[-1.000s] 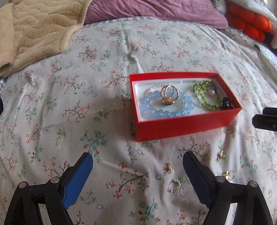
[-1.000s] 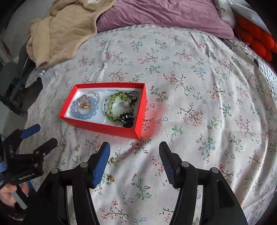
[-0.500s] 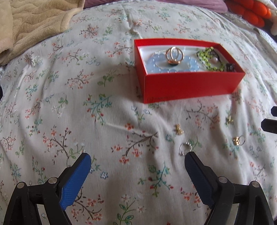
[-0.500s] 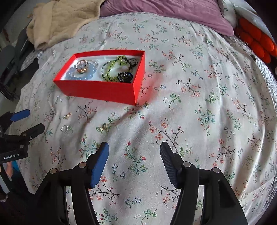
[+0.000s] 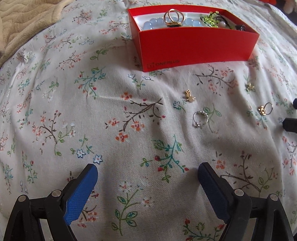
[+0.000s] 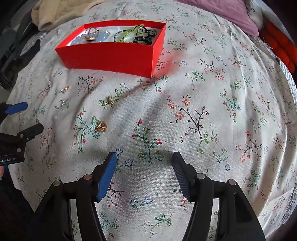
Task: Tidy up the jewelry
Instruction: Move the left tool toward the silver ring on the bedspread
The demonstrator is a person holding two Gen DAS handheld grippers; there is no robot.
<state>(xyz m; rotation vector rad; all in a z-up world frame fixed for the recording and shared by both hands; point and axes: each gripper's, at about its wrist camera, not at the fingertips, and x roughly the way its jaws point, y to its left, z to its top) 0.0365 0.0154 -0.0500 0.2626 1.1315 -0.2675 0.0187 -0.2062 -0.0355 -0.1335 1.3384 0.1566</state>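
Observation:
A red box [image 5: 196, 44] [image 6: 111, 53] sits on the floral bedspread and holds a blue bead bracelet [image 5: 154, 23], gold rings [image 5: 173, 16], a green bead bracelet [image 6: 126, 35] and dark beads [image 6: 142, 39]. Loose on the cloth in front of it lie a small gold charm [image 5: 189, 95] [image 6: 65, 89], a silver ring [image 5: 200, 118] [image 6: 59, 104], a gold charm [image 5: 249, 86] [image 6: 109, 101] and a gold ring [image 5: 264, 109] [image 6: 100, 127]. My left gripper [image 5: 147, 169] is open and empty, low over the cloth, short of the silver ring. My right gripper [image 6: 144, 157] is open and empty, right of the gold ring.
A beige blanket [image 5: 22, 24] lies at the far left, a purple pillow [image 6: 237, 16] and an orange object [image 6: 278, 46] at the far right. The left gripper shows at the left edge of the right wrist view [image 6: 16, 120]. The bed's edge drops off at the left.
Both grippers have come down and forward toward the cloth; the box and the loose pieces now look larger and closer. Both stay open and empty.

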